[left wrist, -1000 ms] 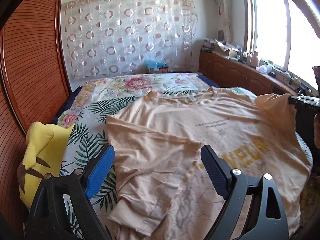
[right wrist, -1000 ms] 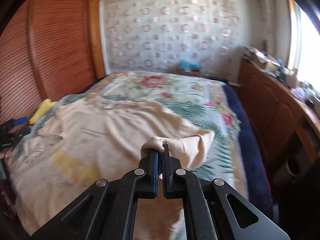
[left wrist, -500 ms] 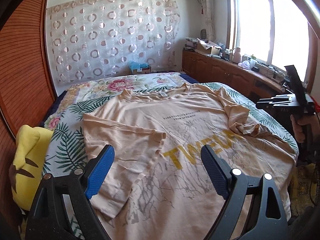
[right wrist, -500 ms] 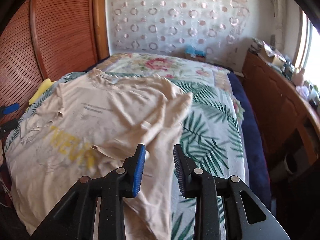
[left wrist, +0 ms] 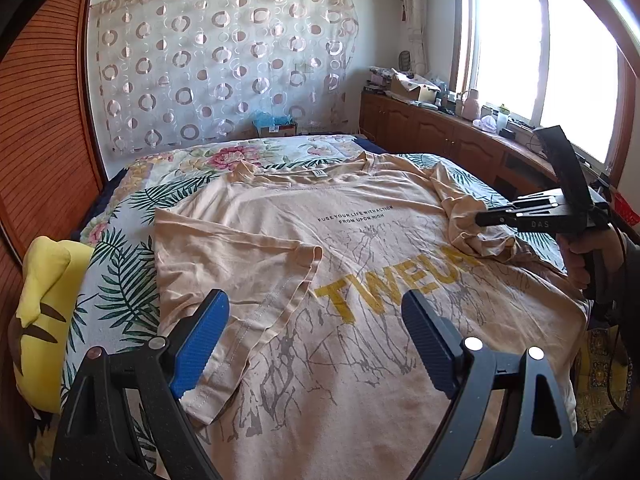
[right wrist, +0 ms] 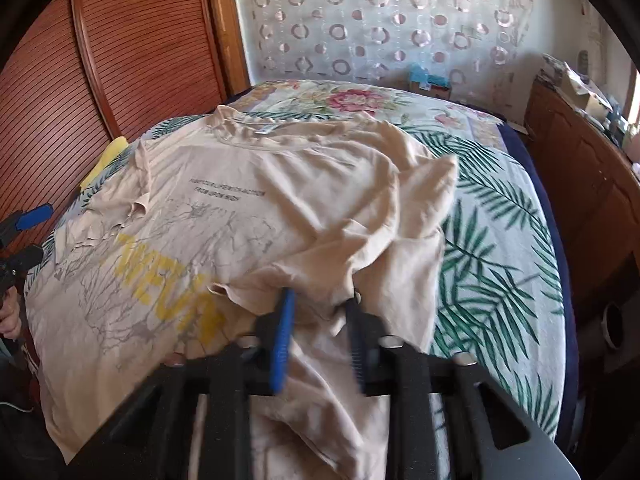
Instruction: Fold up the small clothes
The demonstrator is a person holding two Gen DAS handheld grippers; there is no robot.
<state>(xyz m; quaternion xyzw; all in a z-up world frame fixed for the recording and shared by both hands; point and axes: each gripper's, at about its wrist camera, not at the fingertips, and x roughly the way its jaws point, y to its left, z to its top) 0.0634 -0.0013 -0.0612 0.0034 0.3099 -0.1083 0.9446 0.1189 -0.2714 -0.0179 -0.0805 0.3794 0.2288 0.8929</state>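
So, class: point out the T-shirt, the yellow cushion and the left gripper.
T-shirt (left wrist: 360,240): left wrist view, on the chest below the small black print.
yellow cushion (left wrist: 44,304): left wrist view, on its yellow face.
left gripper (left wrist: 316,336): left wrist view, midway between its fingertips.

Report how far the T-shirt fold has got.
Done: the first sleeve lies folded over the T-shirt. In hand: the right gripper has just been closing its jaws on the bunched sleeve. Left: lay that sleeve flat, then fold the body, which lies spread out.

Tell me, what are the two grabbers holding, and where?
The right gripper has just closed on the crumpled sleeve of the shirt. The left gripper is open and holds nothing.
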